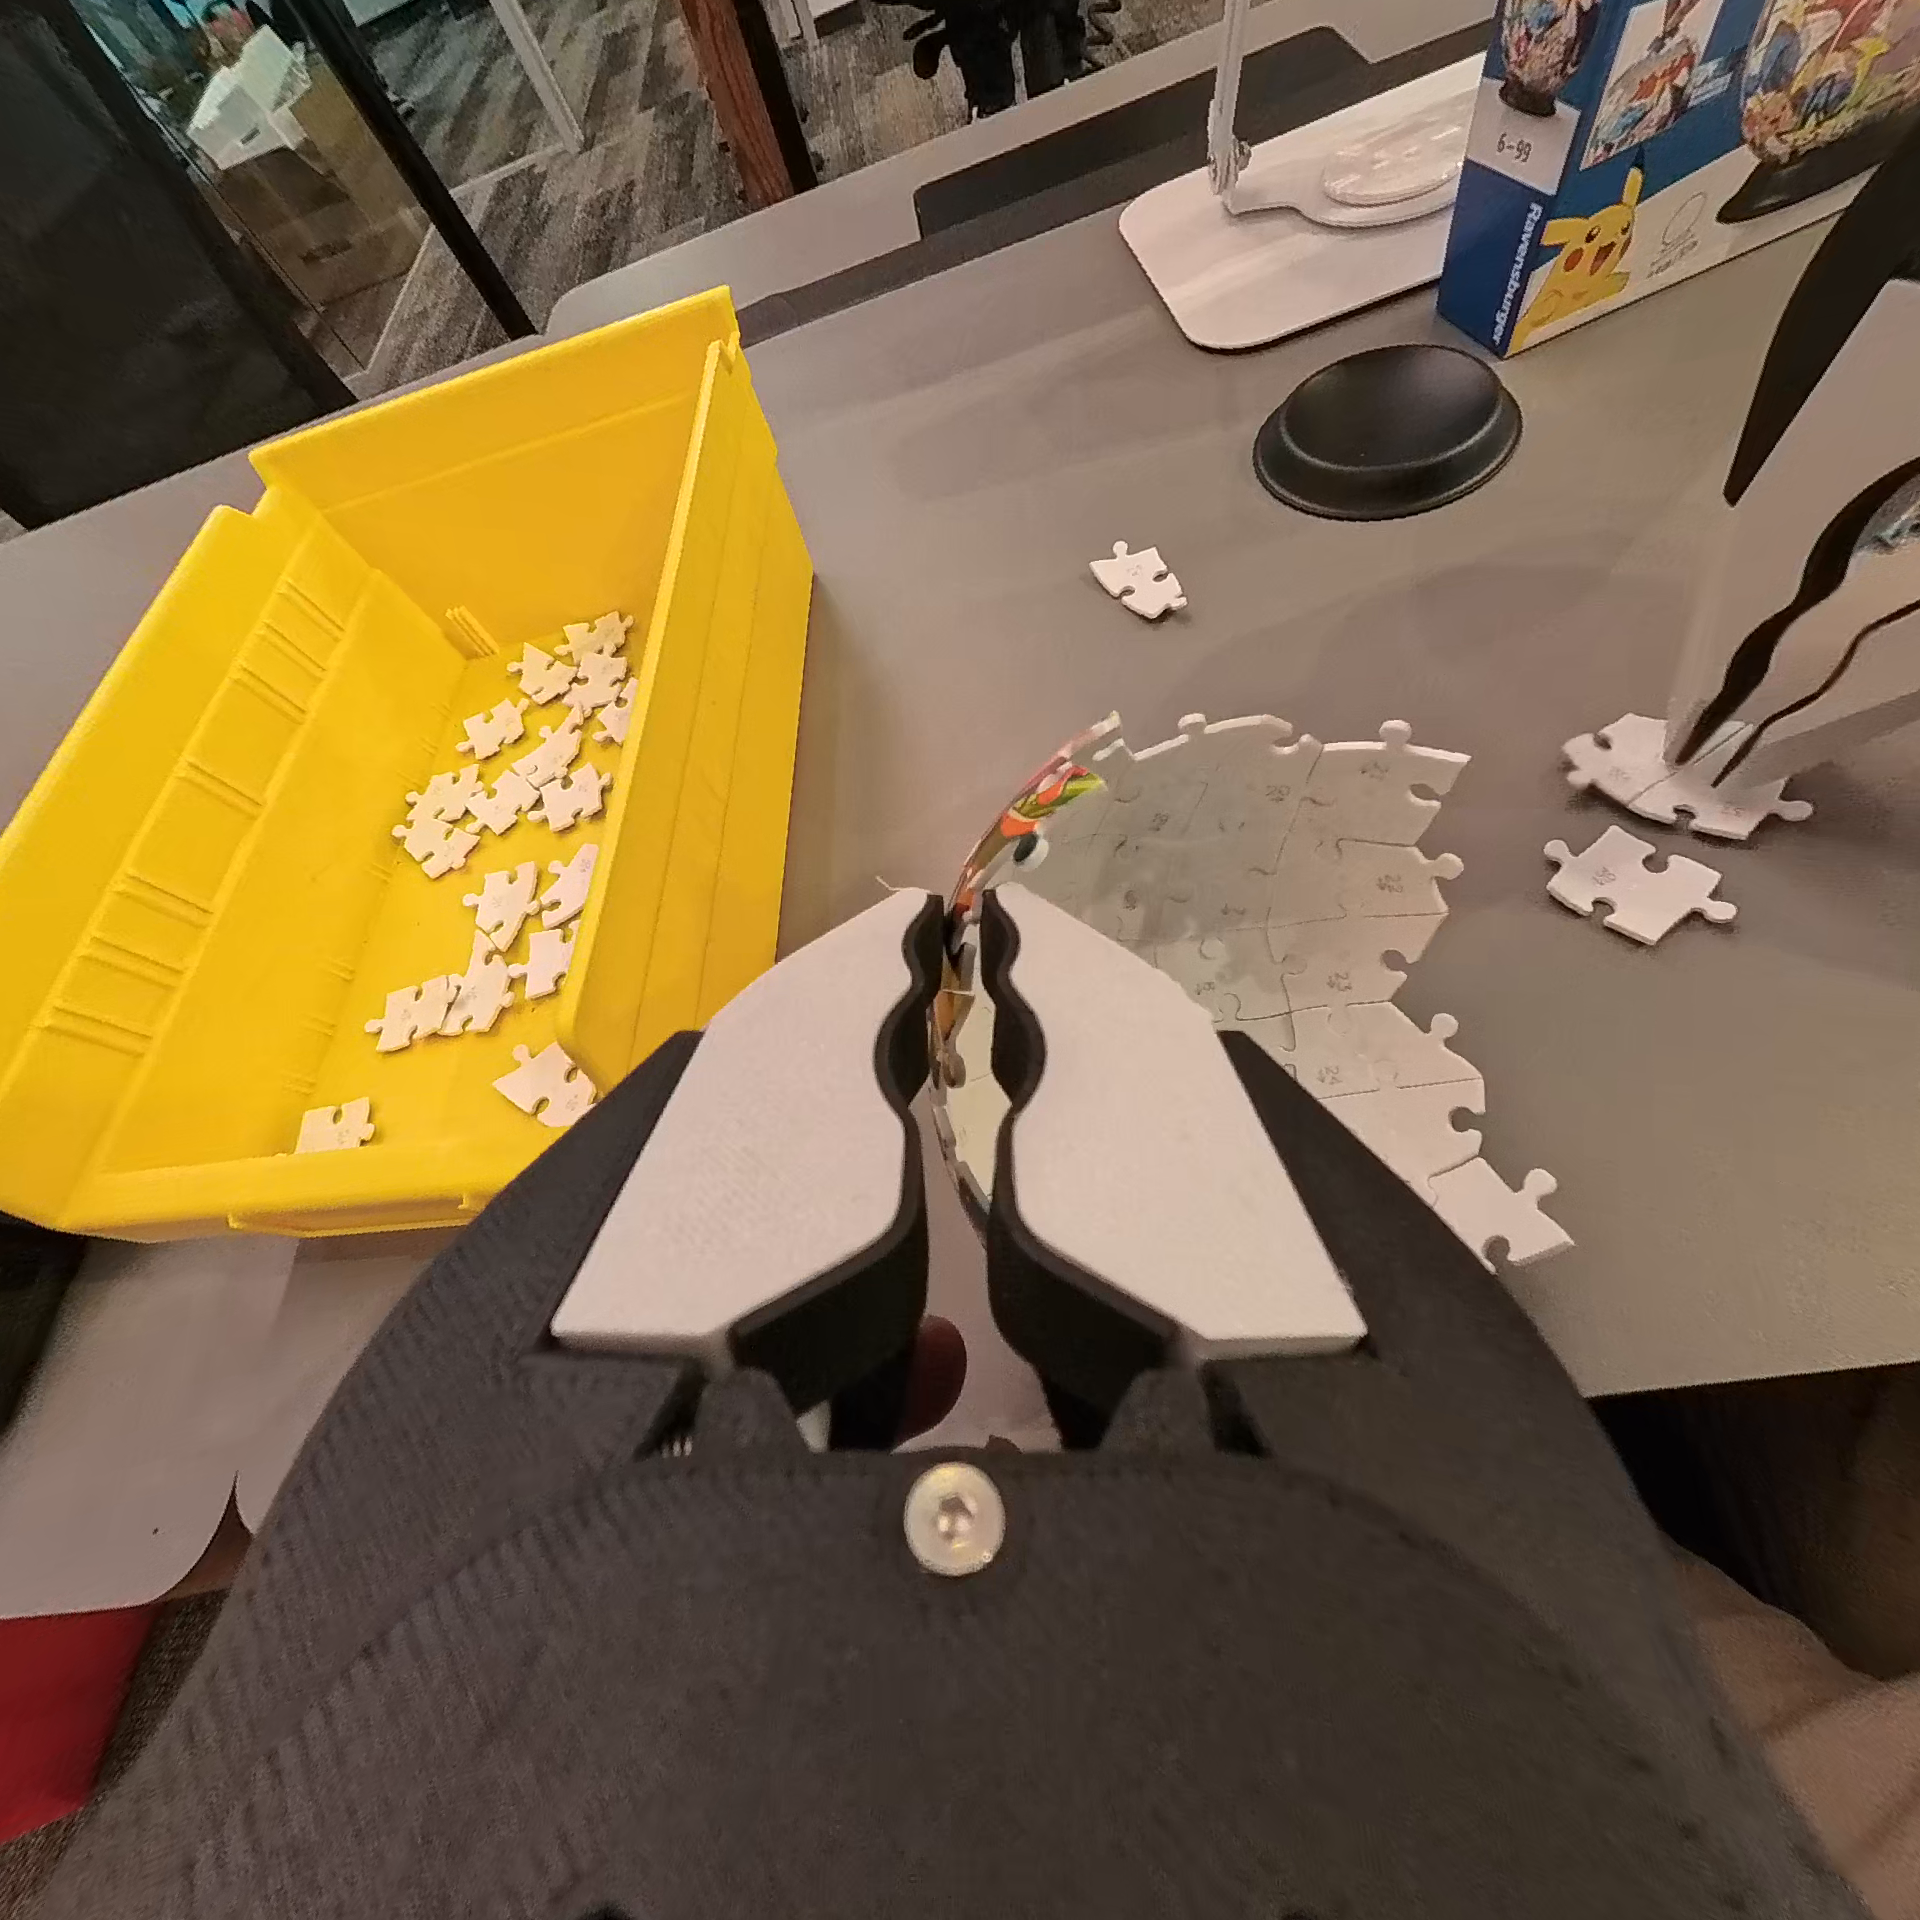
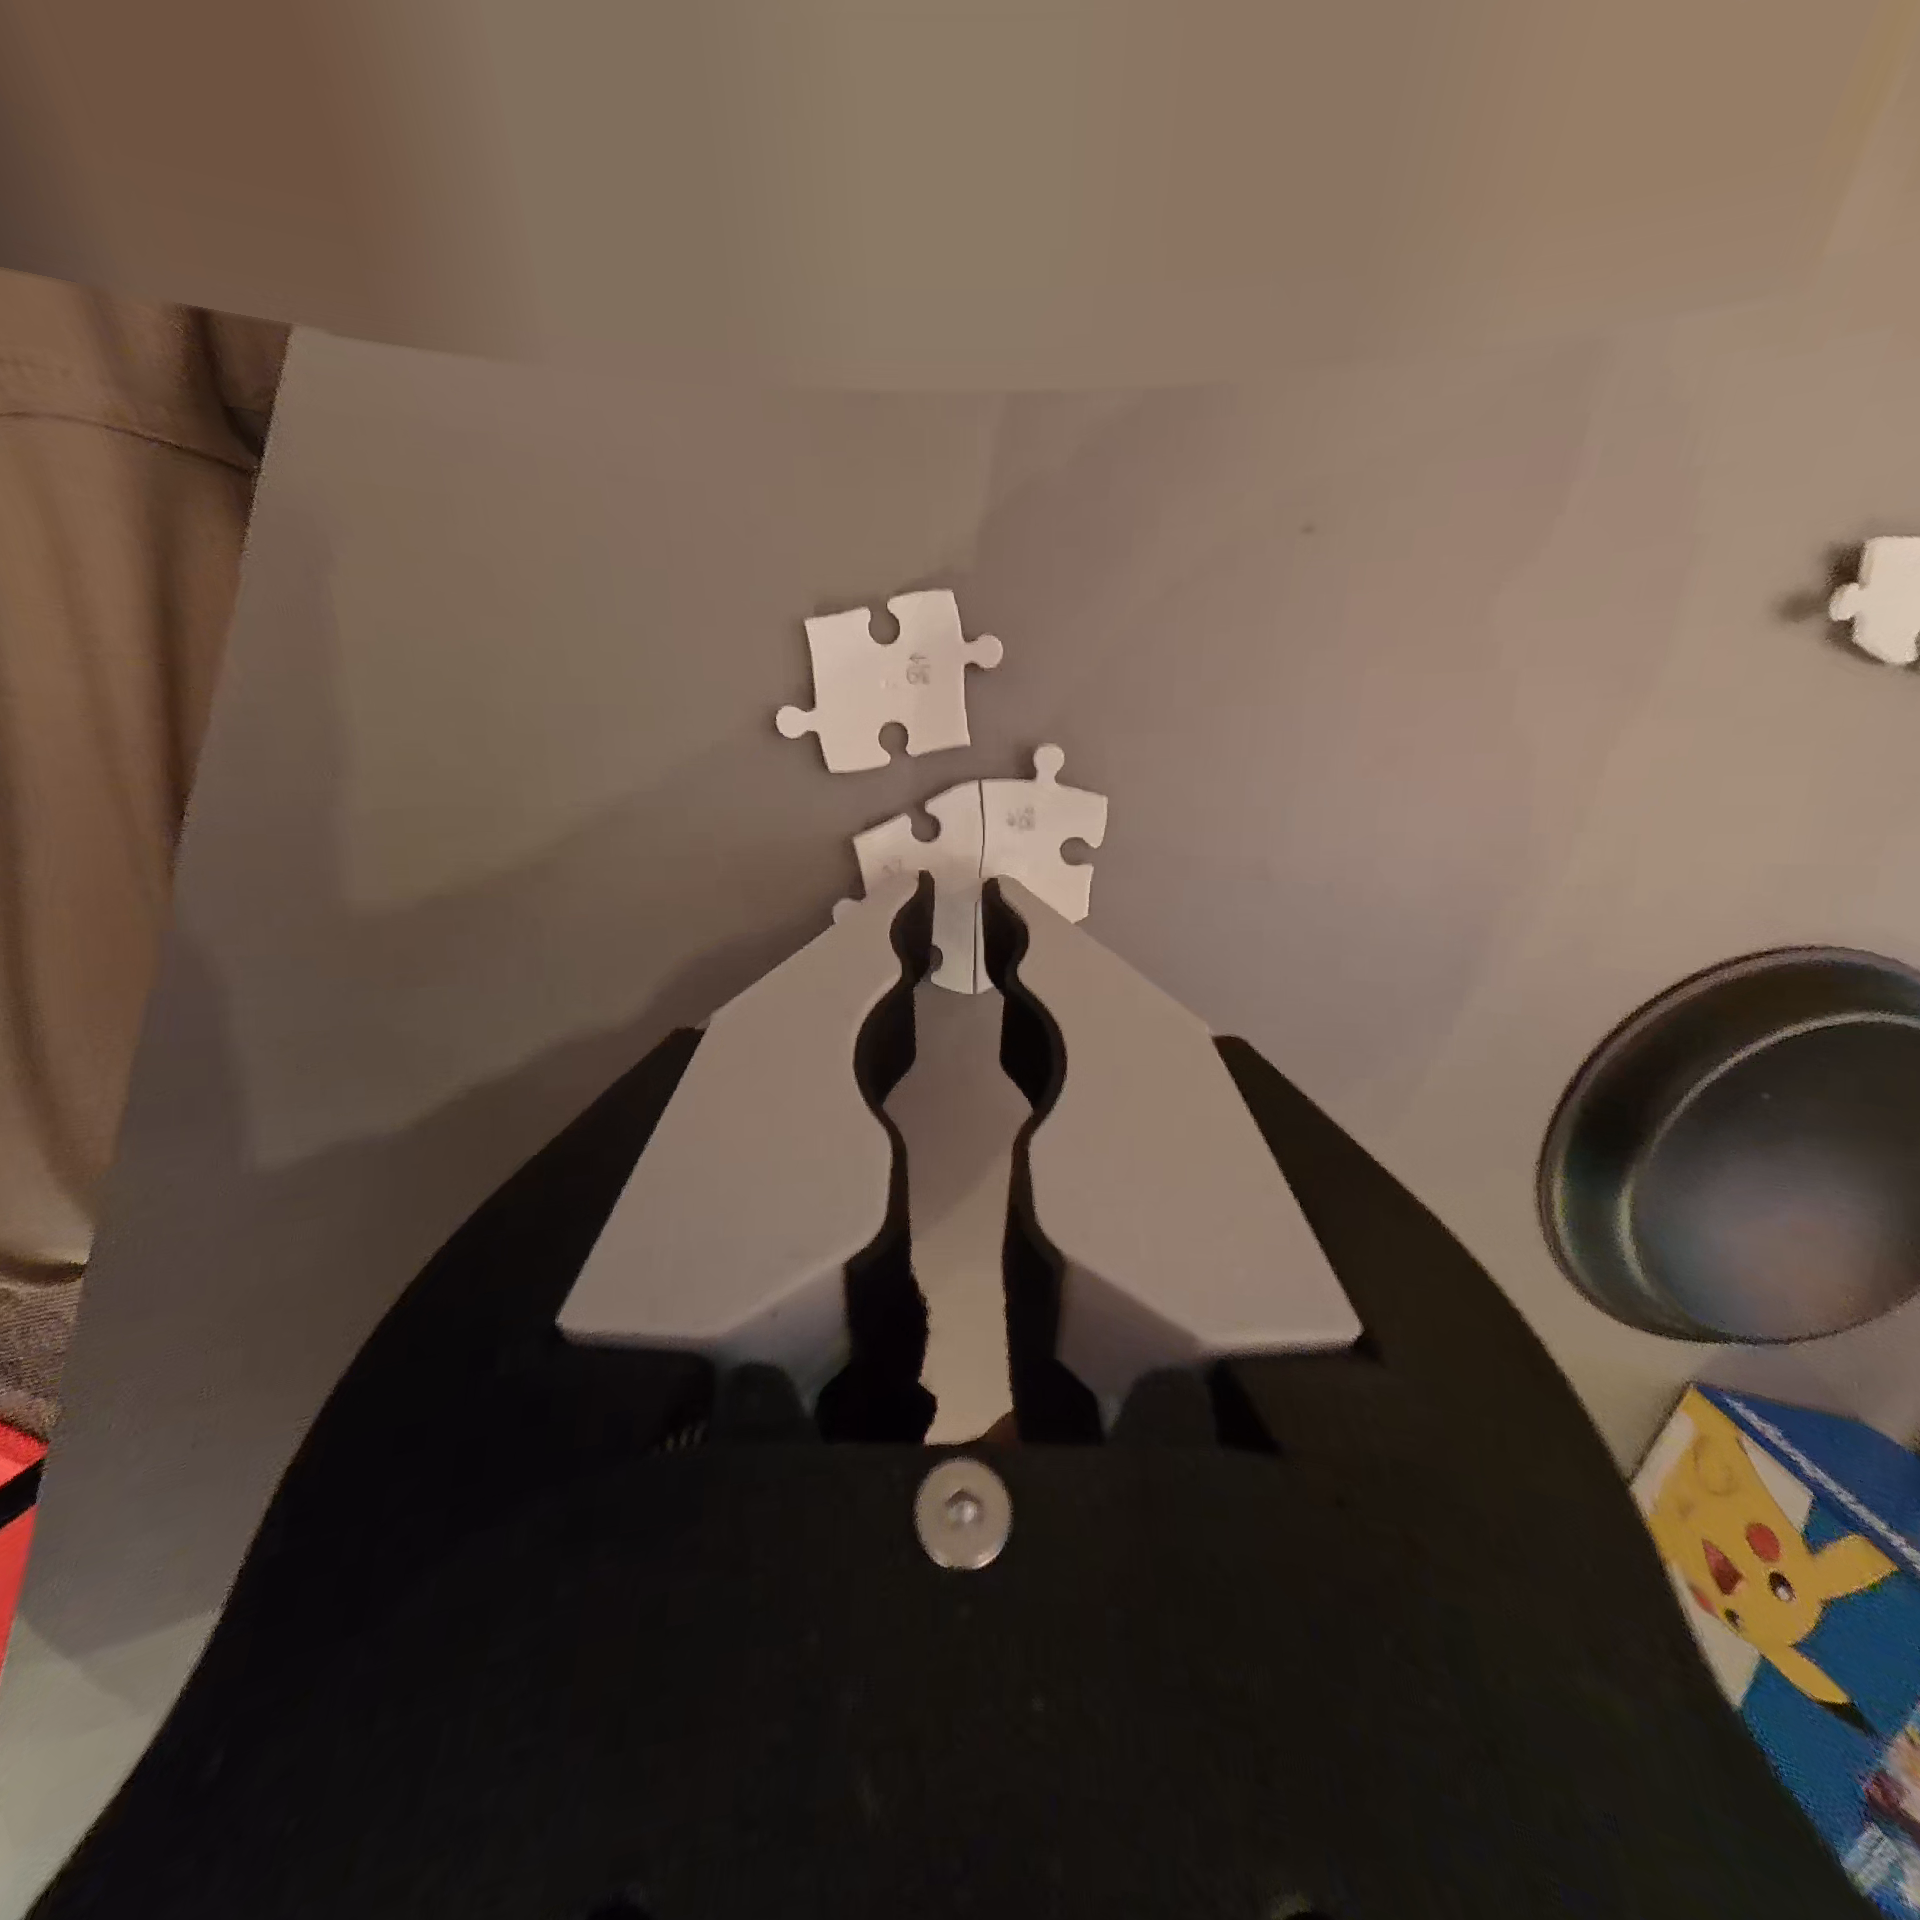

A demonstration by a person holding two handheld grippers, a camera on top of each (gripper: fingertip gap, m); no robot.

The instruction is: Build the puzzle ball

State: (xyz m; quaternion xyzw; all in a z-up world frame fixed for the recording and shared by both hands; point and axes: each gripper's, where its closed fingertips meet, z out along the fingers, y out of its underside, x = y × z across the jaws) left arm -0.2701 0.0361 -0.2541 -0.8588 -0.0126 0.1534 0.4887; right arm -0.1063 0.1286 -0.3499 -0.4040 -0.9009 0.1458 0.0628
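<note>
The flat grey table (image 1: 1039, 436) carries everything, and the biggest thing on it is the yellow plastic bin (image 1: 499, 582) at the left, which holds many loose white puzzle pieces (image 1: 509, 821) lying face down on its floor. Far at the right stands the blue cardboard puzzle box (image 1: 1621, 197) with a yellow cartoon figure, and beside it a white flat stand (image 1: 1247, 270). In front of the box sits the round black plastic base (image 1: 1387, 431). In the middle of the table rests the curved, partly built puzzle ball shell (image 1: 1320, 925), its white inner side up and its coloured outer side visible only at the raised left rim. The left gripper (image 1: 968, 909) is clenched on this raised rim, so the rim stands between its black wavy fingers. To the right of the shell, the right gripper (image 2: 958, 883) points down on two joined white puzzle pieces (image 2: 997, 842) that lie on the table; its jaws stand a little apart across the seam, and I cannot tell if they grasp the pieces or only press on them. Just beside this pair lies one single white puzzle piece (image 2: 894, 686), and another small white piece (image 1: 1138, 580) lies apart, nearer the black base.
</note>
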